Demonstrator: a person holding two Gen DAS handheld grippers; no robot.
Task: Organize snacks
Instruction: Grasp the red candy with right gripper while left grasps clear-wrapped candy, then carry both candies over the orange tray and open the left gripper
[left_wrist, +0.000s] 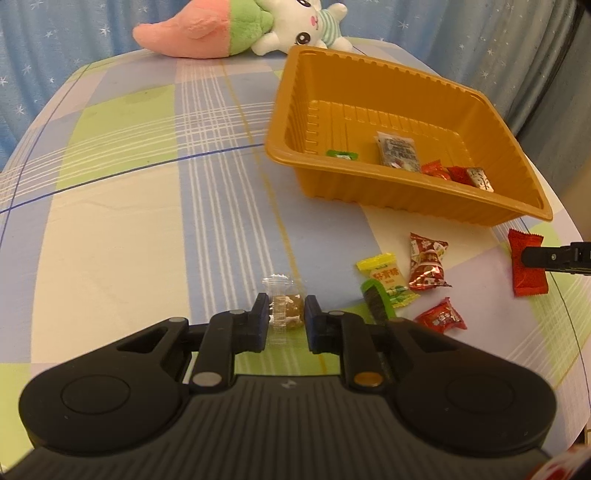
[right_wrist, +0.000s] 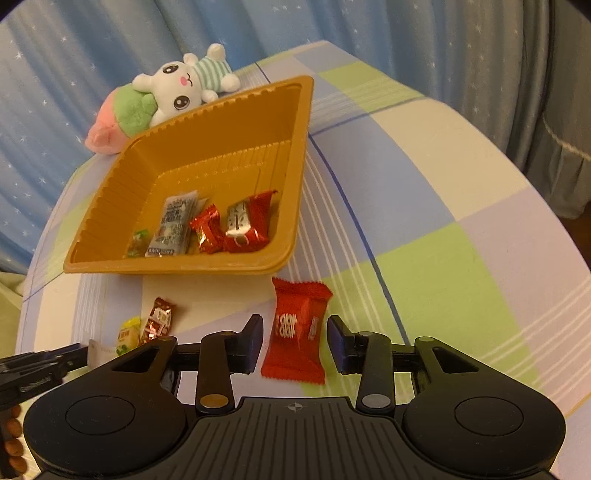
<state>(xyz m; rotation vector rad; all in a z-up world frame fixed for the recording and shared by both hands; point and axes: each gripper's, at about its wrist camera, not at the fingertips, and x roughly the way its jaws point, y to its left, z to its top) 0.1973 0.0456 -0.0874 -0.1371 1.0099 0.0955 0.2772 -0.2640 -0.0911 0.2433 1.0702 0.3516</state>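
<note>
My left gripper (left_wrist: 287, 321) is shut on a clear-wrapped brown candy (left_wrist: 290, 308), low over the checked cloth. To its right lie a yellow candy (left_wrist: 384, 275), a green one (left_wrist: 376, 302), a red-and-silver one (left_wrist: 426, 266) and a small red one (left_wrist: 441, 315). My right gripper (right_wrist: 295, 339) stands open around a flat red packet (right_wrist: 295, 332) on the cloth, with a small gap at each pad. The orange tray (right_wrist: 177, 266) just beyond holds several wrapped snacks. In the left wrist view the red packet (left_wrist: 528, 280) sits at the right edge.
The orange tray (left_wrist: 406, 199) stands at the back right of the cloth-covered table. A plush rabbit with a pink and green toy (left_wrist: 258, 26) lies behind it against blue star-patterned curtains. Bare cloth (left_wrist: 129, 184) spreads left of the tray.
</note>
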